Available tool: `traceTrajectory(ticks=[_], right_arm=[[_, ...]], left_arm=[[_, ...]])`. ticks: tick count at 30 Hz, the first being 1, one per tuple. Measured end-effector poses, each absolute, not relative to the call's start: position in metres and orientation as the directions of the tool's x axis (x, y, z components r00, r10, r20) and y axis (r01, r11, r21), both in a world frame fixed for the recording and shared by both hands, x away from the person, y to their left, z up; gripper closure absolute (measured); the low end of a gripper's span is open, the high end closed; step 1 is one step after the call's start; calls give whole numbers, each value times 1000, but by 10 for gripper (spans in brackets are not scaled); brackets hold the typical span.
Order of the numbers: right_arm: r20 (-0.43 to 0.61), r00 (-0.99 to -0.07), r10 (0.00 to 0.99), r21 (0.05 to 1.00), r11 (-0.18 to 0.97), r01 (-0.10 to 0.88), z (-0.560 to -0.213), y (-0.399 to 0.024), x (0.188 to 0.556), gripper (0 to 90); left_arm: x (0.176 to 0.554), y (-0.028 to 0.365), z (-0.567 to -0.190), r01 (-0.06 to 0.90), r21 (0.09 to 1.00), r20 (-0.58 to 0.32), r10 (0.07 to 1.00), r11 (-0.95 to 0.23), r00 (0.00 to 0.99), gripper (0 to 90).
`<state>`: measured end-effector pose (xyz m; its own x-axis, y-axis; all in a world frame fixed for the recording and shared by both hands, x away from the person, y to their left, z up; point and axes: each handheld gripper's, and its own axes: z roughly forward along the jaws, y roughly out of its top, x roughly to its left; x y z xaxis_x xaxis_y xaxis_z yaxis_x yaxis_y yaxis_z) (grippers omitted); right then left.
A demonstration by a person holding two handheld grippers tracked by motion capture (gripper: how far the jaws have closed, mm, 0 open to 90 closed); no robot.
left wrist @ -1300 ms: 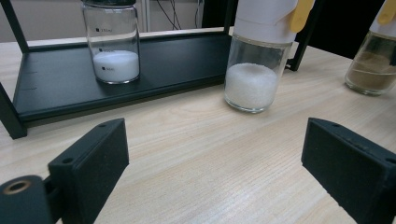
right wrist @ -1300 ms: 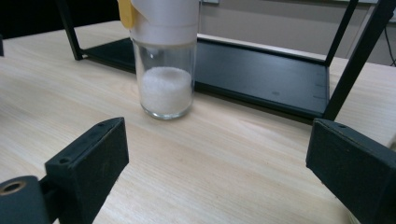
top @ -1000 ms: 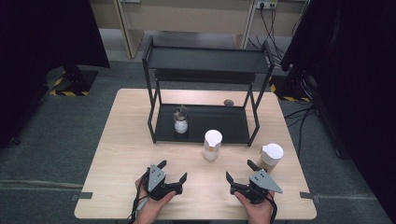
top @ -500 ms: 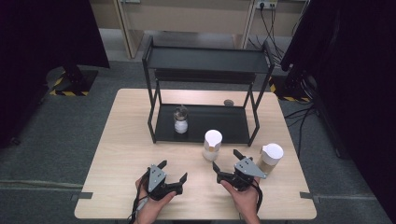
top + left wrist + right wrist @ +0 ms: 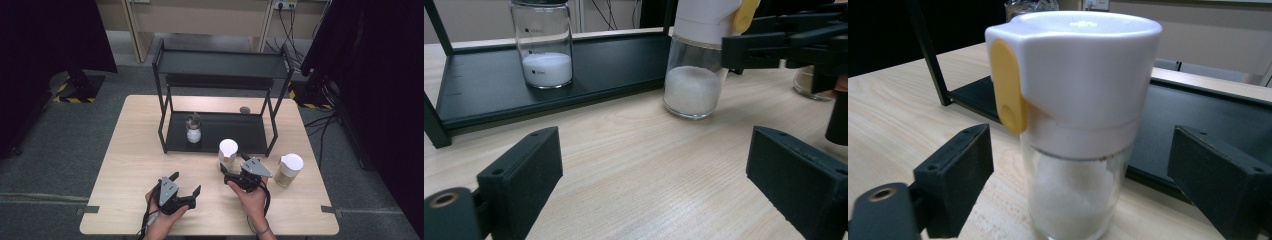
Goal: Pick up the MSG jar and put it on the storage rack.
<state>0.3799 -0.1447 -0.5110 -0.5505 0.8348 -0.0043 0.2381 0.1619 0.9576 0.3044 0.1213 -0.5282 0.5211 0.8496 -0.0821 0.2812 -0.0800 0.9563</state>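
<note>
Right gripper (image 5: 234, 172) is at the white-capped jar (image 5: 228, 152), which stands on the table (image 5: 135, 150) just in front of the black rack (image 5: 222, 70), near its right front leg. In the right gripper view the jar (image 5: 1078, 125) sits between the two jaws with a gap on each side, so no contact yet; the jaws have just been closing, roughly half-wide now. Left gripper (image 5: 186, 186) rests near the front edge, jaws wide, nothing in them. Handling guess: glass body, smooth and slick, rigid, breakable if knocked; about half full of white grains, so moderate weight sitting low. Plastic cap is wider than the glass and has a yellow tab (image 5: 1008, 92) on one side. I'd grip the glass just under the cap, pads clear of the tab, so the cap's lip acts as a stop if it slips. Grabbing the cap alone risks popping it off. Also there: another white-capped jar (image 5: 289, 169) off to the right, and a small open jar (image 5: 193, 129) on the rack's lower shelf.
</note>
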Motion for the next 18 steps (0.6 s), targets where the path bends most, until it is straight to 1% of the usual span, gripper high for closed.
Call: traceTrajectory(ticks=[10,16,18], right_arm=[[-1,-548,836,956,162,246,-513,-136,394,214],[2,-561,828,957,162,242,-516,-133,398,301],[1,-555,832,958,159,239,-516,-133,398,304]], left_arm=[[304,121,-528,281,956,-78,848,-85,524,74],[304,121,-528,282,956,-82,849,-82,522,75],[304,121,-528,281,956,-80,849,-83,523,75]])
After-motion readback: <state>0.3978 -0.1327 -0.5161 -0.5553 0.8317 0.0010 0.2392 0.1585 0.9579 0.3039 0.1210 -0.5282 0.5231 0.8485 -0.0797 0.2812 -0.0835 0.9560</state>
